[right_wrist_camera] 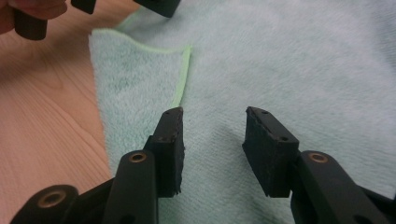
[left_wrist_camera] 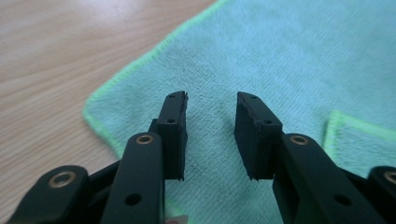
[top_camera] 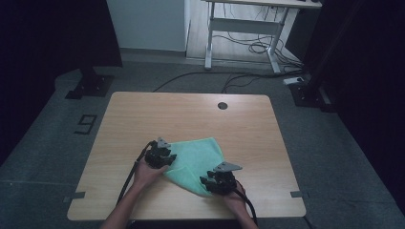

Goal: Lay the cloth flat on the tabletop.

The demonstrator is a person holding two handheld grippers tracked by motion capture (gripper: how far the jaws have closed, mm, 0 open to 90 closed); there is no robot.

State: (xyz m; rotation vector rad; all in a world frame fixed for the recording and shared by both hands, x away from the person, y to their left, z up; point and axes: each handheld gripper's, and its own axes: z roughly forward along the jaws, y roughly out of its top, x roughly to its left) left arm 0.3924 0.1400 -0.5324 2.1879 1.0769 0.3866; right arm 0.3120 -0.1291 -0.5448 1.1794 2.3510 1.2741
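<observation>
A mint-green cloth (top_camera: pixel 196 160) with a brighter green hem lies folded on the wooden table (top_camera: pixel 191 119), near its front edge. My left gripper (top_camera: pixel 165 157) rests at the cloth's left corner. In the left gripper view that gripper (left_wrist_camera: pixel 211 100) is open just above the cloth (left_wrist_camera: pixel 289 60), nothing between its jaws. My right gripper (top_camera: pixel 214 182) sits over the cloth's near right corner. In the right gripper view this gripper (right_wrist_camera: pixel 214 114) is open over the cloth (right_wrist_camera: pixel 289 70), beside a folded-over flap (right_wrist_camera: pixel 135 74). The left gripper (right_wrist_camera: pixel 121 4) shows at the top of that view.
A dark round grommet hole (top_camera: pixel 222 105) sits near the table's far edge. A white desk frame (top_camera: pixel 243 28) with cables on the floor (top_camera: pixel 253 47) stands beyond the table. Dark stands (top_camera: pixel 90 81) flank the far corners.
</observation>
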